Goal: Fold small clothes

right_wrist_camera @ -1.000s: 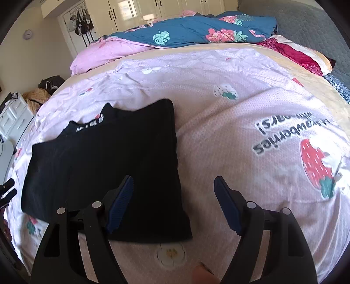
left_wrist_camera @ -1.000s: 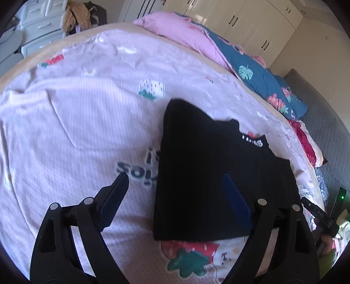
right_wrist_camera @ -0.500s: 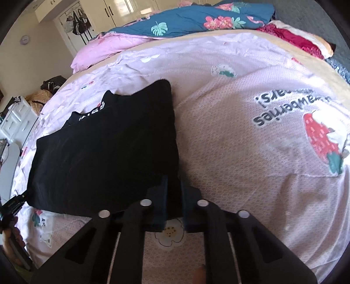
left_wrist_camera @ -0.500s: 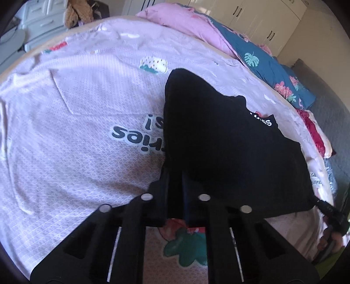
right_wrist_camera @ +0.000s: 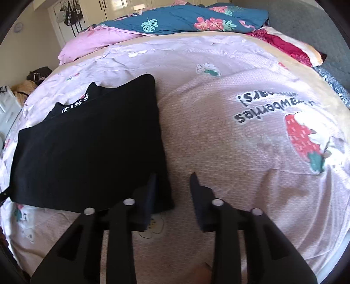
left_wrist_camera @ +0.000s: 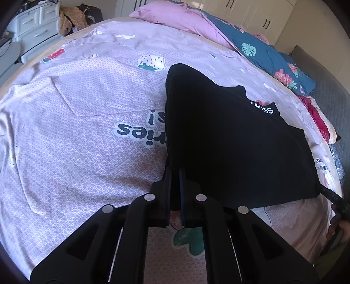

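Left wrist view, black shirt (left_wrist_camera: 236, 139) flat, collar pointing away, long axis sideways

We look steeply down from each gripper, close over the bed (left_wrist_camera: 87, 109); both views share the black shirt (left_wrist_camera: 229, 142) and far quilts (right_wrist_camera: 186, 17).

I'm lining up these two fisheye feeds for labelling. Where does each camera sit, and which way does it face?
Left wrist view: on the left hand-held gripper, angled down the bed; its fingers pinch the black garment's near corner.
Right wrist view: on the right hand-held gripper, facing the same way; its jaws are opening at the garment's other near corner.
Shared: black garment, strawberry sheet, piled bedding.
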Action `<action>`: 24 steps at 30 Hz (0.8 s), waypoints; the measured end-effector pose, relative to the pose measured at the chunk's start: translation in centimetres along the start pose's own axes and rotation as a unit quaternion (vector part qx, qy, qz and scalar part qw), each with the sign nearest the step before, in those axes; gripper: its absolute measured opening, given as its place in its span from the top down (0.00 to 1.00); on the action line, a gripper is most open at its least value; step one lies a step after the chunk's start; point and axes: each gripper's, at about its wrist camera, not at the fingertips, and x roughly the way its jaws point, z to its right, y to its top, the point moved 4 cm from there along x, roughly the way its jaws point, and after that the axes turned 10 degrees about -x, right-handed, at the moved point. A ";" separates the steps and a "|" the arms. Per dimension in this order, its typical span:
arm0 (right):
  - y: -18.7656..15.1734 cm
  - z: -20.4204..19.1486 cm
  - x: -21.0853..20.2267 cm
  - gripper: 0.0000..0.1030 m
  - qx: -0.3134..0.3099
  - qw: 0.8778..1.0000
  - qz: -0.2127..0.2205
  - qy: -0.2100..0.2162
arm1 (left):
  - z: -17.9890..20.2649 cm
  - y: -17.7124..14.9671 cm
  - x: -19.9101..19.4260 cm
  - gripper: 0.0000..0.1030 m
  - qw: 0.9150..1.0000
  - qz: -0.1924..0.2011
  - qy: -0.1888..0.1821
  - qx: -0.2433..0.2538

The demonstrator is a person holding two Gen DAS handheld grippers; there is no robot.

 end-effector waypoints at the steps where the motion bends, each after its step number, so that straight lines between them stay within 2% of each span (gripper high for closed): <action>1: 0.0 0.1 -0.1 0.58 0.001 1.000 0.001 -0.002 | 0.0 0.0 0.0 0.99 1.000 -0.001 0.000 0.000; 2: 0.1 0.2 -0.4 0.55 0.001 1.000 0.004 -0.006 | 0.1 0.0 0.0 0.99 1.000 -0.002 0.001 0.001; 4: 0.2 0.3 -0.8 0.41 -0.001 1.000 0.013 -0.015 | 0.3 -0.1 -0.1 0.97 1.000 -0.002 0.006 0.007; 6: 0.3 0.3 -1.2 0.33 -0.003 1.000 0.021 -0.018 | 0.6 -0.2 -0.3 0.94 1.000 -0.003 0.006 0.011; 9: 0.5 0.0 -1.6 0.23 -0.008 0.999 0.028 -0.017 | 1.0 -0.3 -0.5 0.84 1.000 -0.004 0.007 0.018; 11: 0.7 -0.2 -2.0 0.17 -0.013 0.999 0.036 -0.020 | 1.2 -0.5 -0.7 0.73 1.000 -0.005 0.004 0.018; 13: 0.9 -0.5 -2.2 0.09 -0.019 0.999 0.043 -0.022 | 1.4 -0.6 -0.8 0.69 1.000 -0.004 0.007 0.022; 15: 1.0 -0.9 -2.4 0.07 -0.029 0.998 0.048 -0.025 | 1.6 -0.7 -1.0 0.62 1.000 -0.003 0.008 0.027; 17: 1.2 -1.1 -2.5 0.04 -0.036 0.998 0.052 -0.028 | 2.1 -0.8 -1.3 0.49 0.999 0.001 0.006 0.033; 24: 1.4 -1.8 -3.1 0.04 -0.051 0.996 0.071 -0.031 | 3.0 -0.7 -2.1 0.25 0.999 0.018 0.012 0.050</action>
